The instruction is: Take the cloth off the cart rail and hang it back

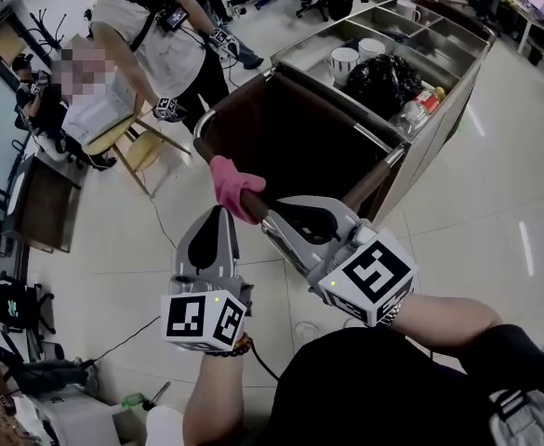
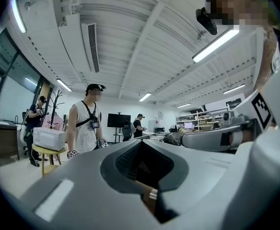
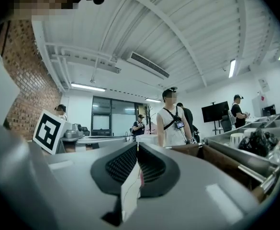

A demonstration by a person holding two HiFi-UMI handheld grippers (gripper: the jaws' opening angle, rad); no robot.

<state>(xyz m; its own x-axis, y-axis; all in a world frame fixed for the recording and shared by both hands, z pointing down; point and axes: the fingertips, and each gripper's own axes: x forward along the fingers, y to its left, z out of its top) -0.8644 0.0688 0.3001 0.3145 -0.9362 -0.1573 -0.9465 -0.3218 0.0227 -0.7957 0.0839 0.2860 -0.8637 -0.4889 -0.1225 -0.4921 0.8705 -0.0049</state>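
My left forearm (image 1: pixel 211 393) comes up from the bottom edge of the head view and my right forearm (image 1: pixel 448 316) reaches in from the lower right. Both wrists are bent so the tools aim toward the middle of the frame. The left gripper (image 1: pixel 220 214) points up just under the pink cloth (image 1: pixel 232 180), slightly to its left. In its own view the jaw tips meet at the far end, squeezed together with nothing pink between them. The right gripper (image 1: pixel 264 210) lies slanted from the lower right, its nose at the cloth's lower right edge. In its own view the jaws are clenched on the cloth, with a pink sliver and a pale tag (image 3: pixel 130 193) caught between the pads. The cloth itself is draped over the brown cart rail (image 1: pixel 369 186), left of centre in the head view. The right gripper's body covers the middle stretch of the rail, and the cloth covers the part beneath it. My hands are out of sight behind the marker cubes. Low in the dark hollow of the left gripper view sits a brown bit with a metal piece (image 2: pixel 151 194), and I cannot tell what it is.
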